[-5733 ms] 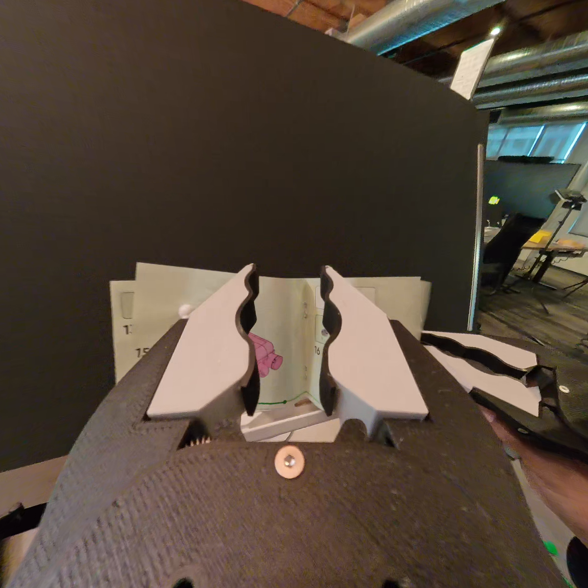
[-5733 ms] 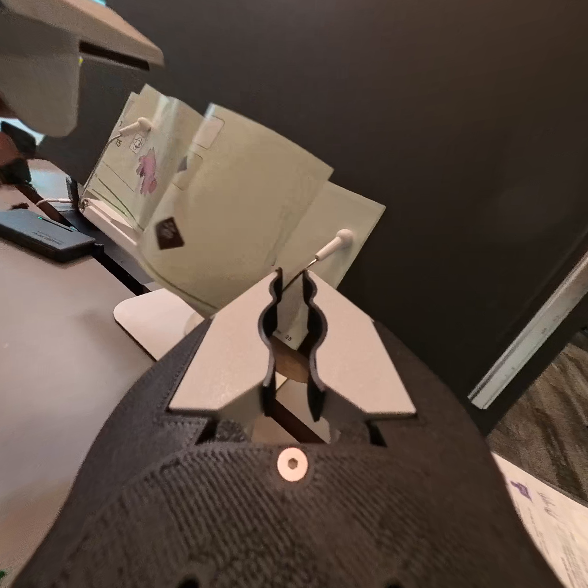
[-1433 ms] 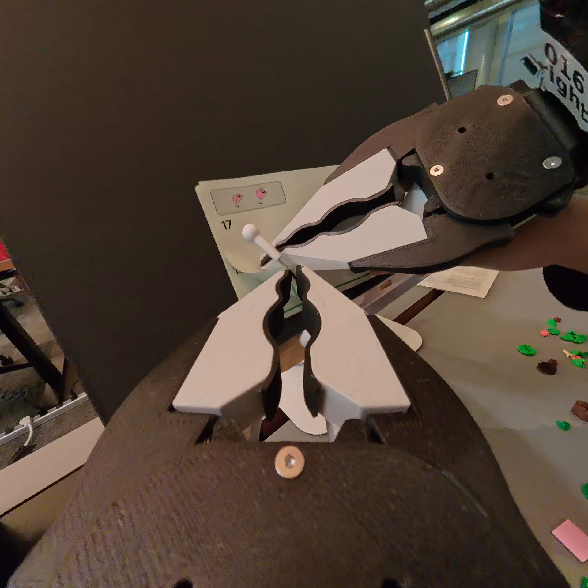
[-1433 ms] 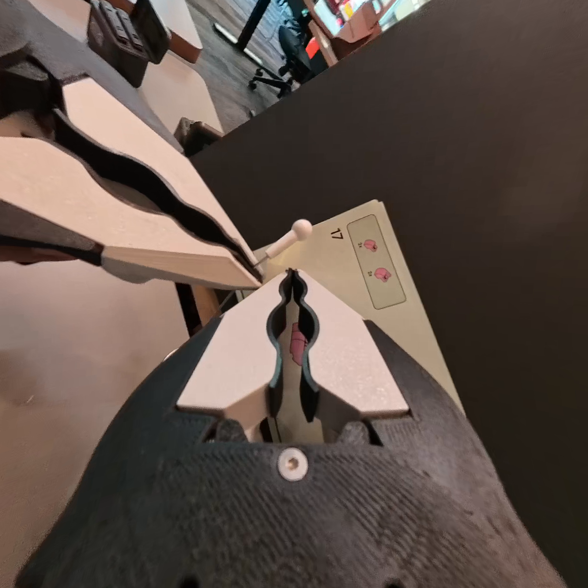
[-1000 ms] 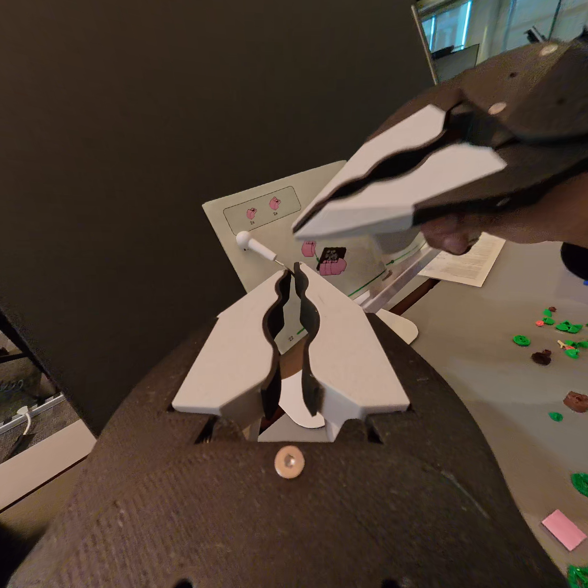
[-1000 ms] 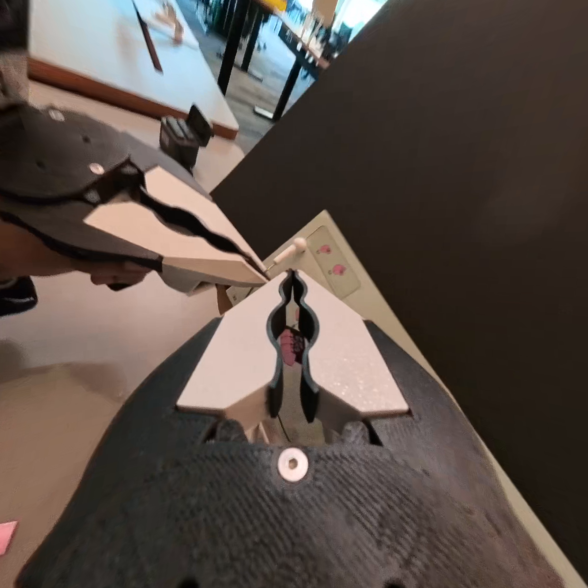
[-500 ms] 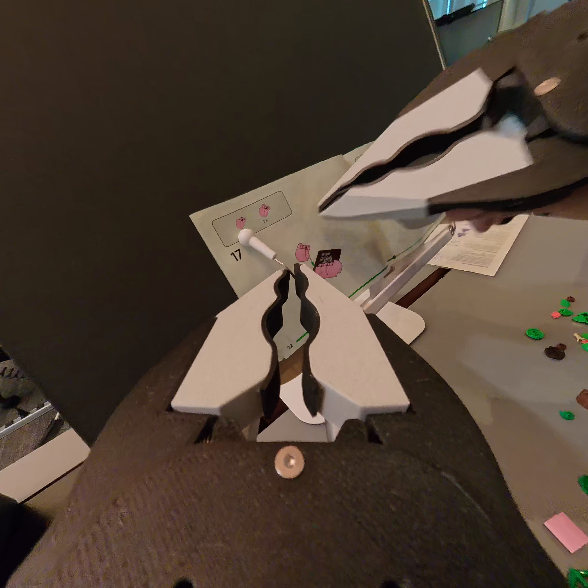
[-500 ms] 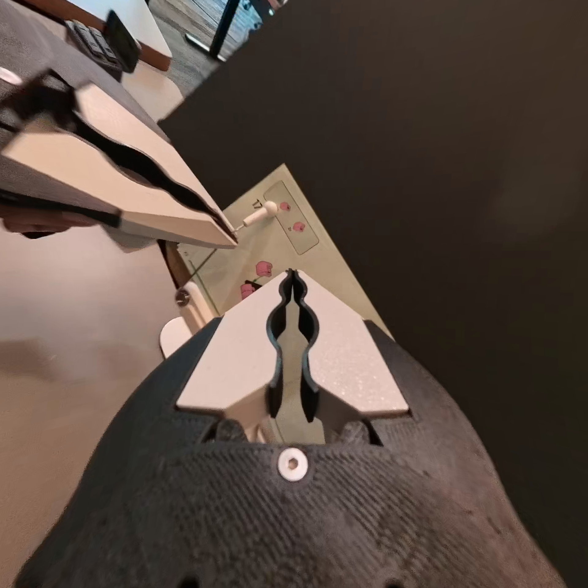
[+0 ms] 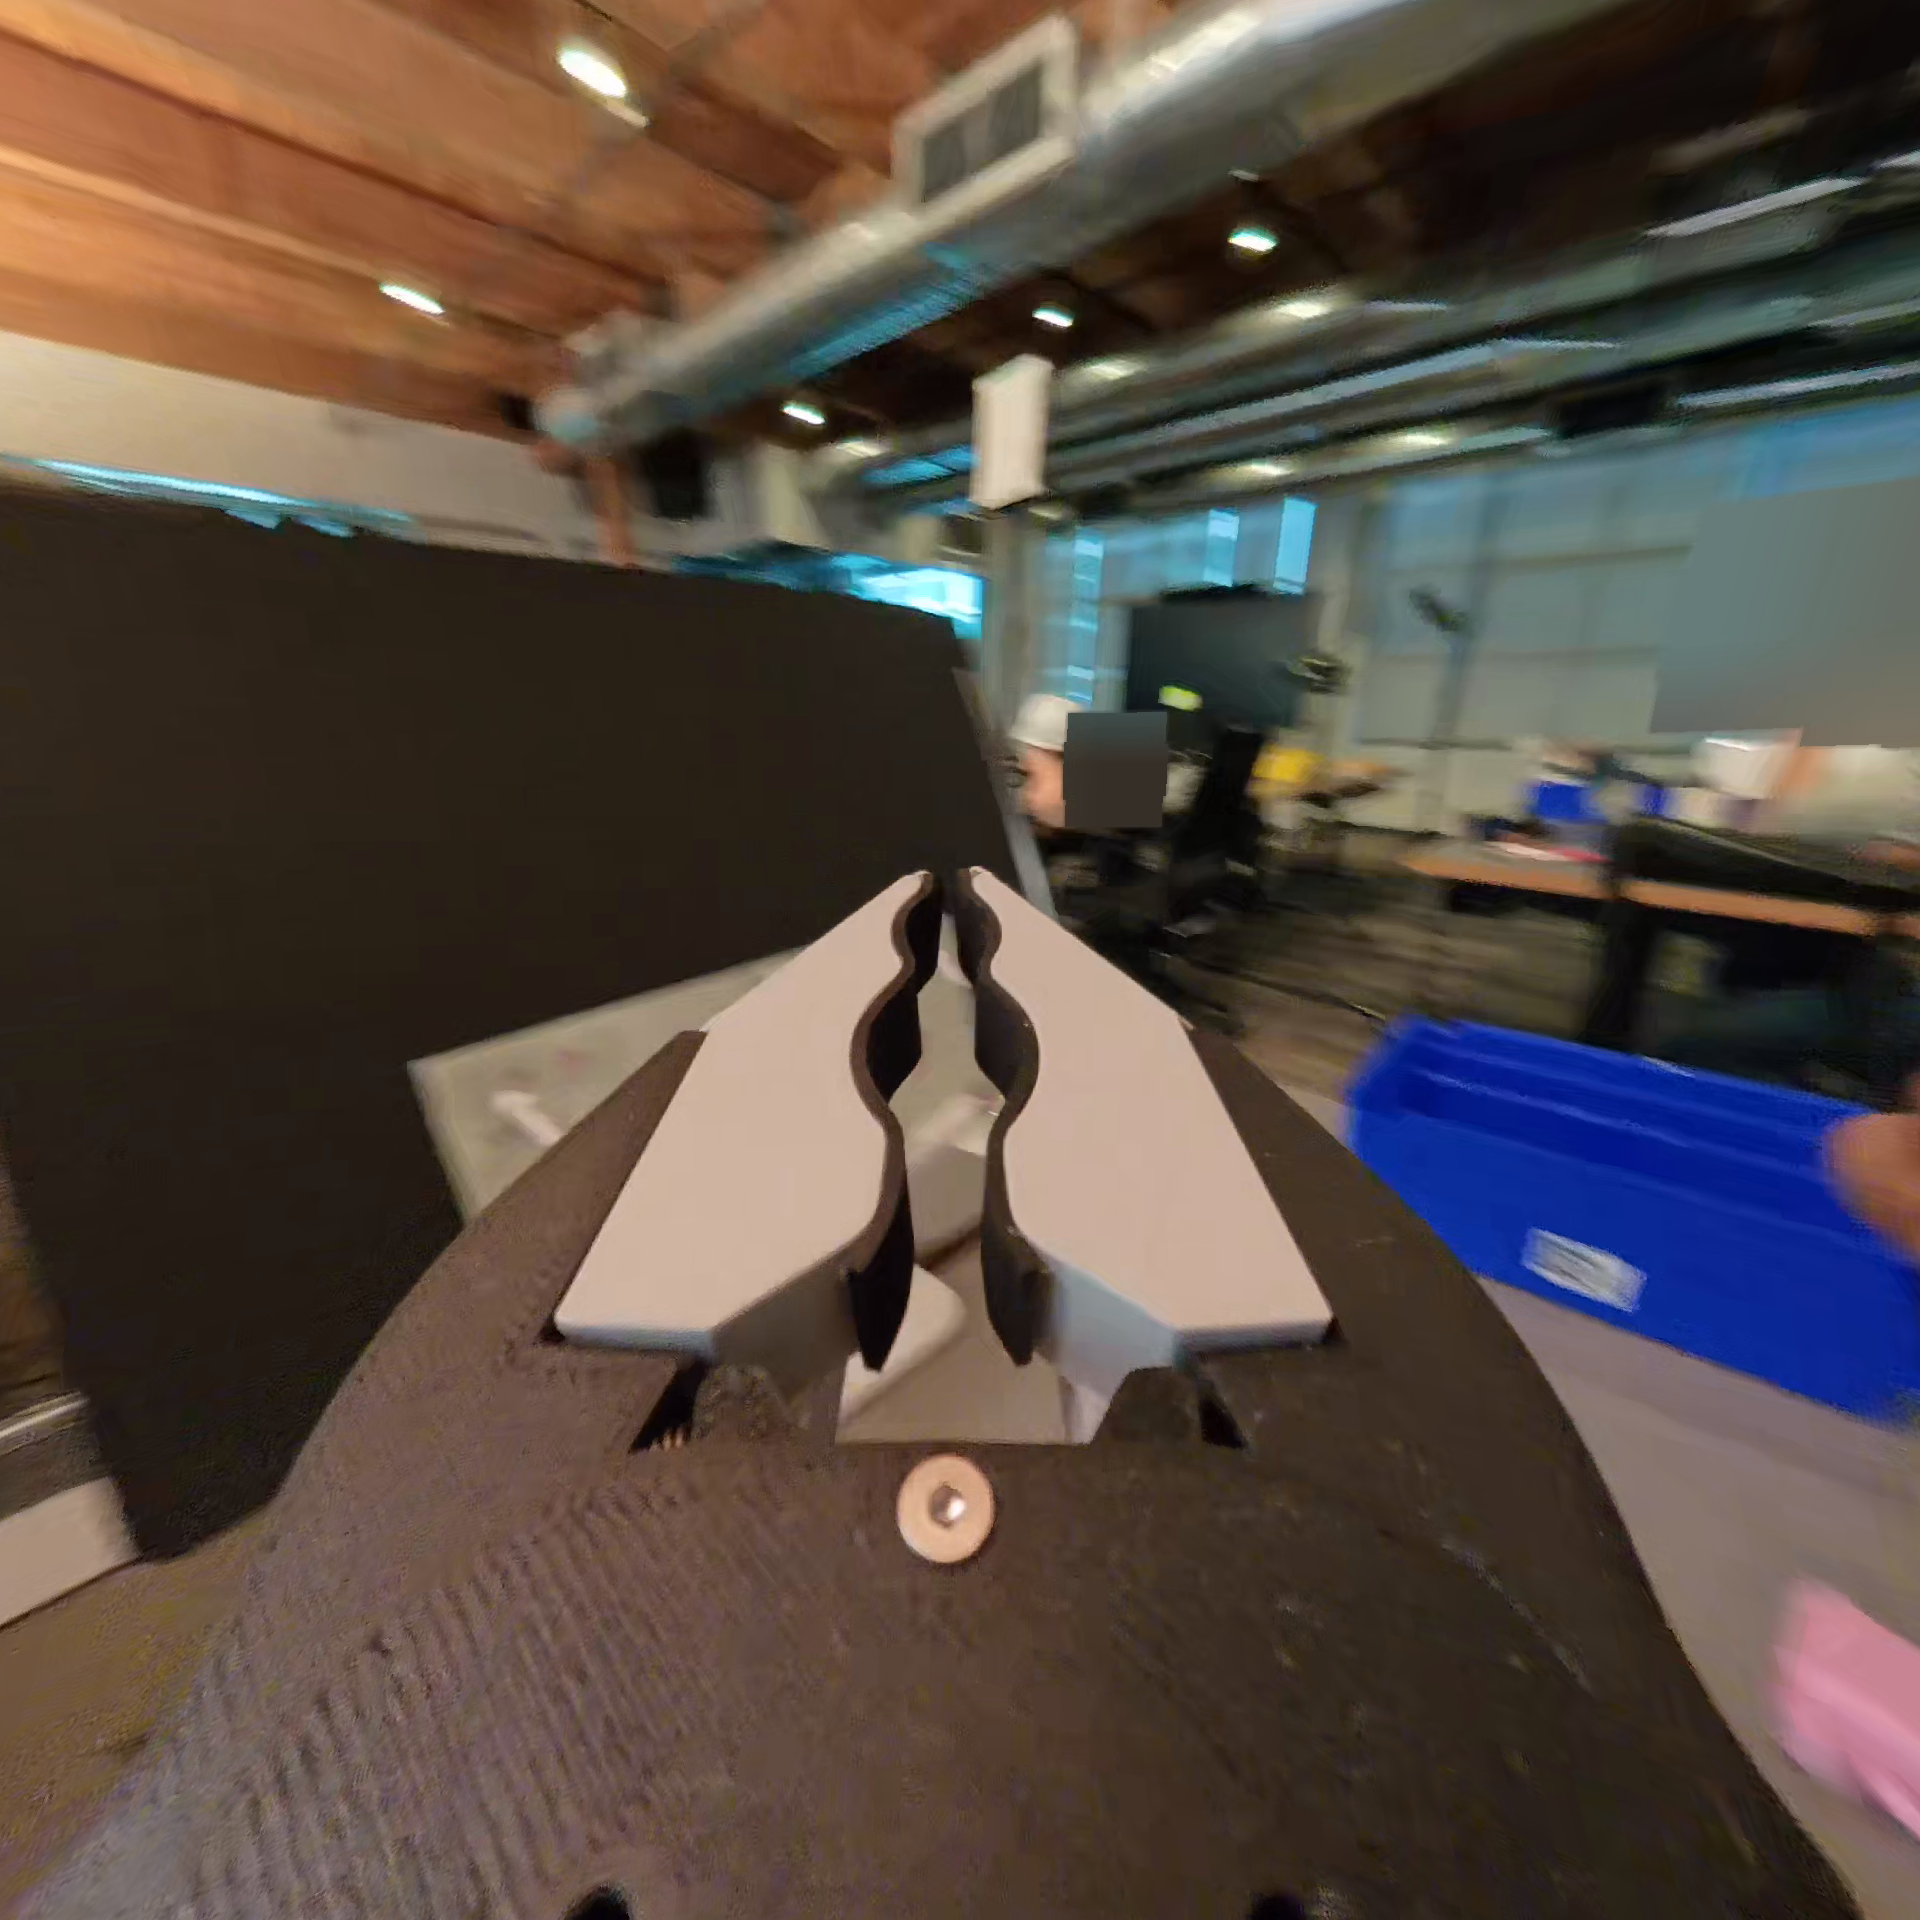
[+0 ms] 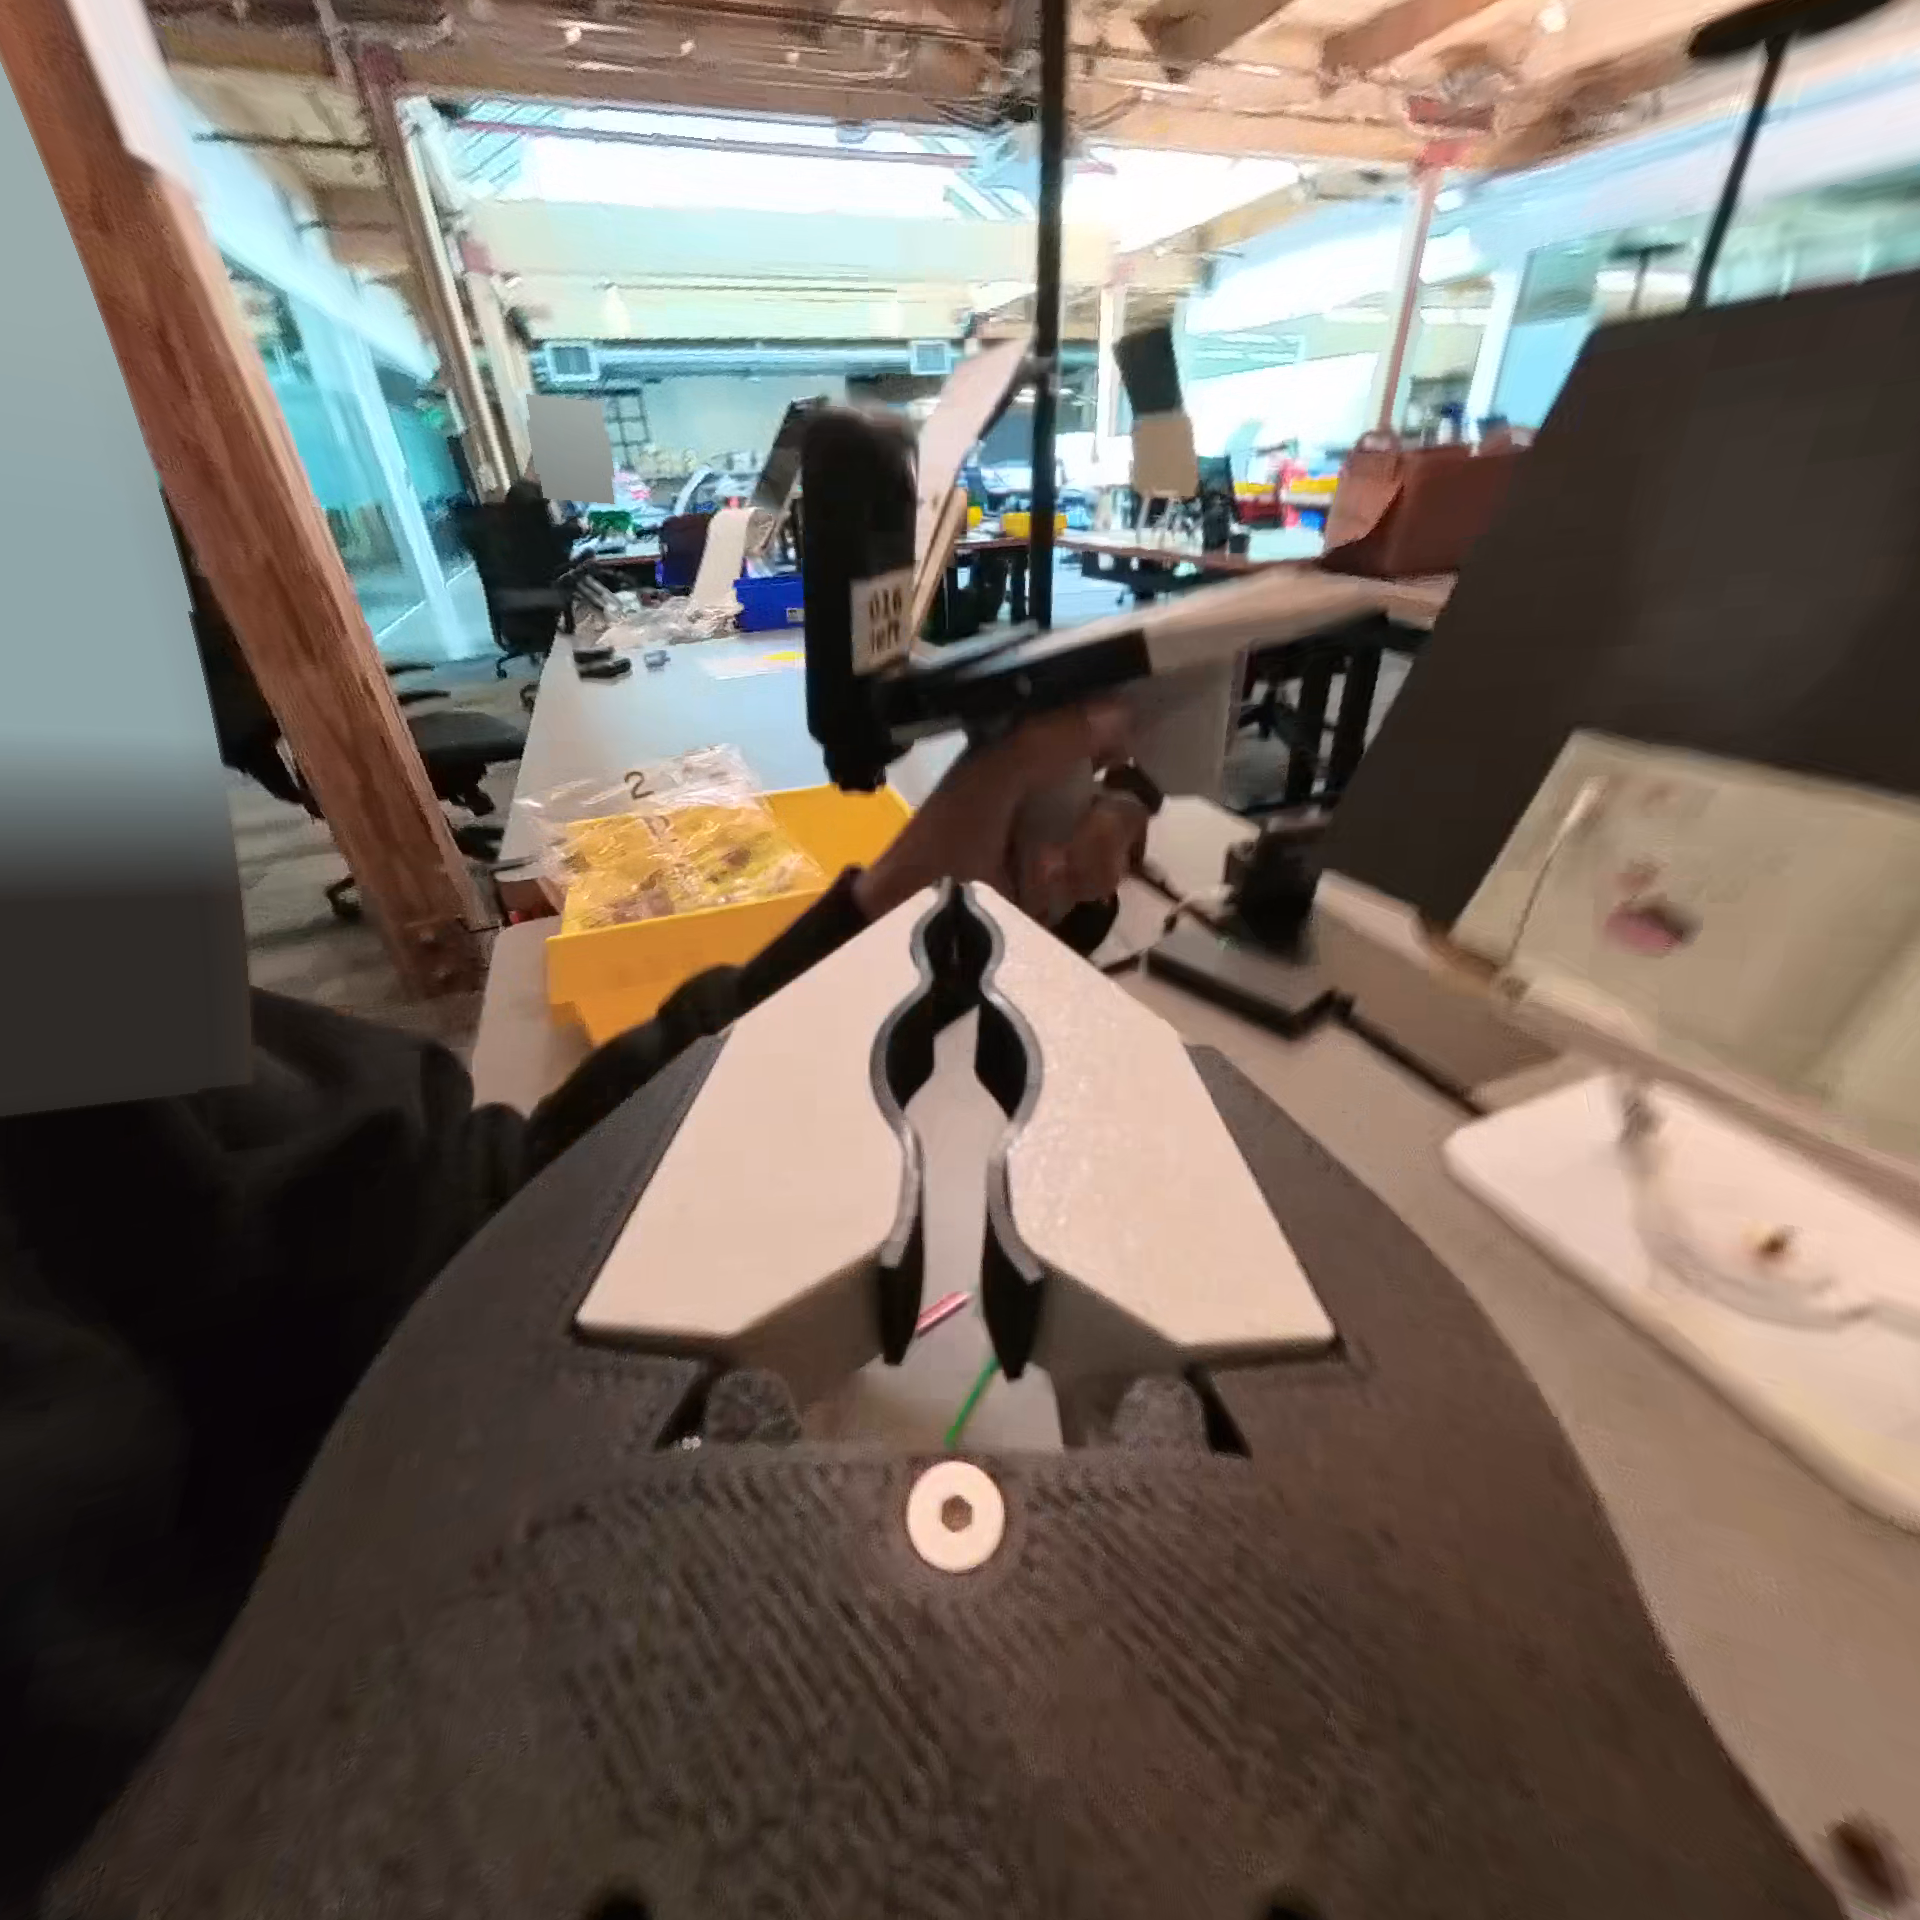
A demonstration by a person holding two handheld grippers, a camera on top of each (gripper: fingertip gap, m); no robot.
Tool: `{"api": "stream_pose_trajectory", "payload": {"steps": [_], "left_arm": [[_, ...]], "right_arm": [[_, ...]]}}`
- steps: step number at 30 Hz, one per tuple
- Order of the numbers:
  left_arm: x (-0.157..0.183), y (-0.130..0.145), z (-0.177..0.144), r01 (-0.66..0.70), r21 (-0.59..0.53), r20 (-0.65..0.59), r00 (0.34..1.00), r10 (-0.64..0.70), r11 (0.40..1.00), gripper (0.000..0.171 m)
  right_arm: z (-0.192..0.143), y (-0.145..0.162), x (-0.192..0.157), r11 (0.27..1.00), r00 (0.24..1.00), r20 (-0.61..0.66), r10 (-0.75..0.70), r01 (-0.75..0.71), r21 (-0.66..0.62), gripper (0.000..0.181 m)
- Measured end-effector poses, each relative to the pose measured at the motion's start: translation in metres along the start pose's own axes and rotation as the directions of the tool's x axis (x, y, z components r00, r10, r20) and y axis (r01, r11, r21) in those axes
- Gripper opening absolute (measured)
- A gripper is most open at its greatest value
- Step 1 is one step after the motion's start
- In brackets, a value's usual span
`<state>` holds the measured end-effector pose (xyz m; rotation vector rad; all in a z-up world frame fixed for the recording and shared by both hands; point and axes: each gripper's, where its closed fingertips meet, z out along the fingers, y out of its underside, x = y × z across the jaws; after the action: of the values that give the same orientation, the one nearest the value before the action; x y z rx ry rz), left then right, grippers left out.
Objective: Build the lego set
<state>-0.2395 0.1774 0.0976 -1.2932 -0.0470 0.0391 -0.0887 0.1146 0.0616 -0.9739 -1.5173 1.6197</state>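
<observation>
My left gripper [image 9: 951, 883] is shut and empty, raised and pointing over the top of the black backboard [image 9: 416, 831]. The instruction booklet [image 9: 488, 1091] on its stand is blurred and partly hidden behind its fingers. My right gripper [image 10: 951, 899] is shut and empty, low over the table. In the right wrist view the left gripper [image 10: 1351, 601] shows edge-on, held by a hand [image 10: 1039, 821], above and left of the booklet [image 10: 1662, 894] on its white stand [image 10: 1662, 1226]. A small pink piece [image 10: 940, 1311] and a green stem [image 10: 971, 1397] lie on the table between my right fingers.
A blue bin [image 9: 1610, 1174] stands on the table to the right, with a blurred pink thing [image 9: 1849, 1704] nearer. A yellow bin [image 10: 717, 883] with plastic bags sits at the table's left end. The black panel [image 10: 1714, 571] rises behind the booklet. Tip to tip, the grippers are about 15 centimeters apart.
Both grippers have pulled back from the booklet. The left let go of the page-holder pin and swung up and right. The right turned left, now facing the room.
</observation>
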Motion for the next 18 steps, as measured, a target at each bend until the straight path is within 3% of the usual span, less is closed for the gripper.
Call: {"api": "stream_pose_trajectory", "payload": {"steps": [2, 4, 6, 9, 11, 14, 18], "left_arm": [[0.038, 0.027, -0.018, 0.086, -0.081, -0.171, 0.98, -0.099, 0.993, 0.005], [0.069, 0.071, -0.05, 0.153, -0.234, -0.25, 0.945, -0.211, 0.96, 0.013], [0.086, 0.122, -0.088, 0.11, -0.367, -0.222, 0.954, -0.202, 0.924, 0.019], [0.095, 0.176, -0.133, 0.026, -0.449, -0.132, 0.987, -0.096, 0.893, 0.02], [0.108, 0.196, -0.15, 0.046, -0.472, -0.12, 0.986, -0.116, 0.88, 0.02], [0.12, 0.196, -0.157, -0.015, -0.48, -0.144, 0.988, -0.062, 0.877, 0.024], [0.123, 0.202, -0.158, -0.022, -0.496, -0.137, 0.989, -0.053, 0.868, 0.022]], "right_arm": [[-0.006, 0.044, -0.02, 0.982, 0.982, 0.014, 0.19, -0.19, -0.007, 0.0], [-0.014, 0.095, -0.043, 0.946, 0.948, 0.017, 0.319, -0.317, -0.071, 0.0], [-0.027, 0.149, -0.048, 0.946, 0.958, -0.114, 0.264, -0.28, -0.16, 0.0], [-0.052, 0.206, -0.038, 0.941, 0.952, -0.305, 0.019, -0.12, -0.315, 0.0], [-0.062, 0.227, -0.034, 0.922, 0.933, -0.349, -0.089, -0.056, -0.384, 0.0], [-0.068, 0.225, -0.034, 0.924, 0.913, -0.378, -0.154, -0.003, -0.383, 0.0], [-0.07, 0.223, -0.03, 0.936, 0.925, -0.377, -0.057, -0.081, -0.341, 0.0]]}}
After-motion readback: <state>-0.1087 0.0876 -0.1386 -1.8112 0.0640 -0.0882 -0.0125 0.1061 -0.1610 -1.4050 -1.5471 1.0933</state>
